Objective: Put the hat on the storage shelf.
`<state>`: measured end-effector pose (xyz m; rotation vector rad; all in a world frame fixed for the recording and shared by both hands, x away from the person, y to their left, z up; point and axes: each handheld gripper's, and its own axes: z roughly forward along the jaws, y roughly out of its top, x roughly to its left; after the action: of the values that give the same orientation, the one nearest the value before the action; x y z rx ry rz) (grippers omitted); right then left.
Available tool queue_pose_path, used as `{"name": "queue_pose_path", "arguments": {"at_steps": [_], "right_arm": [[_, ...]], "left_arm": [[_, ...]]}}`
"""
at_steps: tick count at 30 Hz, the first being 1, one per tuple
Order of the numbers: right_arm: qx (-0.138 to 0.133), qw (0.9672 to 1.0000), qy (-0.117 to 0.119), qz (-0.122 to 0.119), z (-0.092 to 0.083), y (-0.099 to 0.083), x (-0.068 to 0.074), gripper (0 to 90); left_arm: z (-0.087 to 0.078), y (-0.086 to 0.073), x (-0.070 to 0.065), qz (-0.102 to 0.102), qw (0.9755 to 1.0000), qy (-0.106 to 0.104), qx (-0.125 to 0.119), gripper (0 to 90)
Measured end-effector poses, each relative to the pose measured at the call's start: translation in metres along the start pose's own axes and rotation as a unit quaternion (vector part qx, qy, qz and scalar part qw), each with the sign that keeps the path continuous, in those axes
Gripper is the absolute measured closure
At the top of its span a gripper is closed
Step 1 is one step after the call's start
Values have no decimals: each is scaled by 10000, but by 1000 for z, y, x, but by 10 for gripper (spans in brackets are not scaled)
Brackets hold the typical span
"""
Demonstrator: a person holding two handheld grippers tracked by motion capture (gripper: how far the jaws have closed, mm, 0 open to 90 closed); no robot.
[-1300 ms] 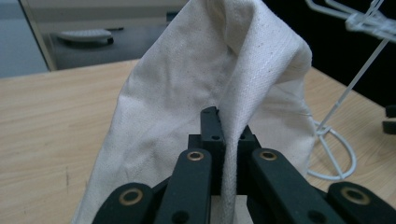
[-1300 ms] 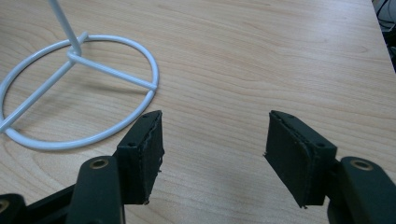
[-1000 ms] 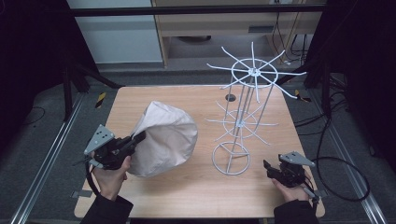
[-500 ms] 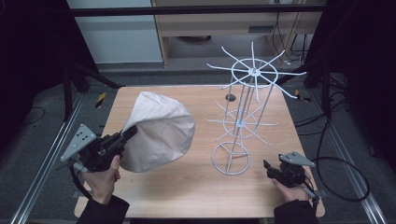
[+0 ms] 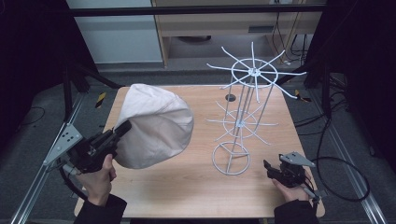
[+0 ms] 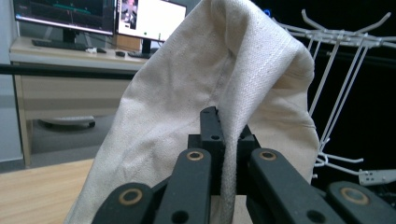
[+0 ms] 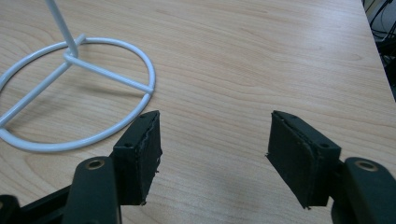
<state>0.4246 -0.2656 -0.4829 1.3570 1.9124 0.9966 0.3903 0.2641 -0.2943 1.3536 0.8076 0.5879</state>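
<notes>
Lifted cloth bag (image 5: pixel 156 125) hangs from left gripper (image 5: pixel 122 128).

the left hand-held gripper (image 5: pixel 122 129) sits in the person's left hand (image 5: pixel 97 179) at the near left corner, its black body angled up and to the right, jaws clamped tight with cloth pinched between the pads (image 6: pixel 211 135). the dark-sleeved forearm enters from the bottom edge. the right hand-held gripper (image 5: pixel 267 166) lies low in the right hand (image 5: pixel 290 190) at the near right, pointing left, its jaws apart with nothing between them, having just been opening
</notes>
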Motion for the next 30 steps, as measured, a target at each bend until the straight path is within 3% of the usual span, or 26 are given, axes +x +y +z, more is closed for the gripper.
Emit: {"name": "queue_pose_path", "arguments": {"at_steps": [18, 30], "right_arm": [[13, 10000, -33, -6, 0, -1, 0, 349], [11, 10000, -39, -14, 0, -1, -1, 348]], "left_arm": [[13, 15, -8, -160, 9974, -298, -637, 887], [14, 24, -14, -284, 9926, -525, -1060, 887]]}}
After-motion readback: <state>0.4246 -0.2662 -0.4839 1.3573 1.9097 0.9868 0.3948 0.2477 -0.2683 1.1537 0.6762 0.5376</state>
